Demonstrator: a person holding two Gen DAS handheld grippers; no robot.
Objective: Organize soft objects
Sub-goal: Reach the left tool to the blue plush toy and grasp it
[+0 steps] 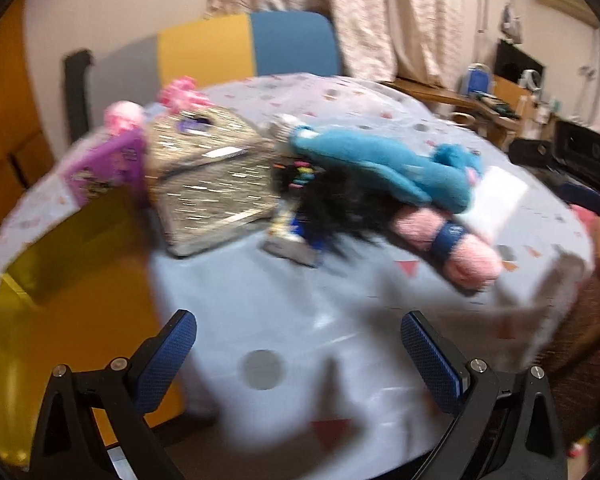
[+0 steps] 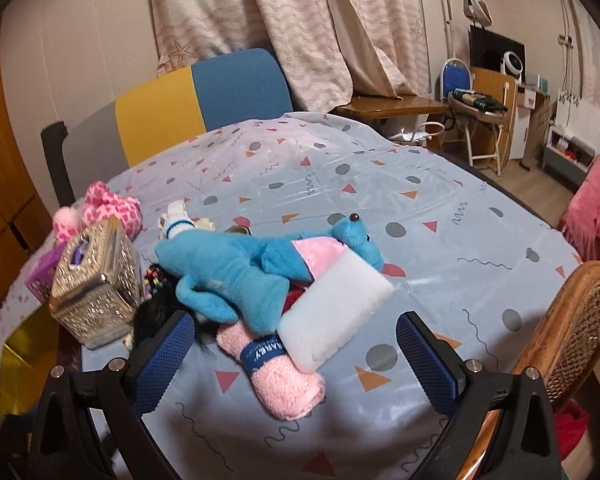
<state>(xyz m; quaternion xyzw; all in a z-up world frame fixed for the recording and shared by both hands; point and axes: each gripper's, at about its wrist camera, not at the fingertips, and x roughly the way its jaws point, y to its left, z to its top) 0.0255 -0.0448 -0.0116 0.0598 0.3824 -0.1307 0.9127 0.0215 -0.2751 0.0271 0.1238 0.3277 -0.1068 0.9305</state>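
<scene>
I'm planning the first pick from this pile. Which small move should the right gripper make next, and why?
Probably ease the right gripper forward and down over the pink rolled towel. It is open and empty, the towel lies nearest, between its fingers, and only the white pad leans on its far end.

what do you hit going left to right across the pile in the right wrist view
pink knit toy → silver tissue box → blue plush → white pad → wicker chair
</scene>
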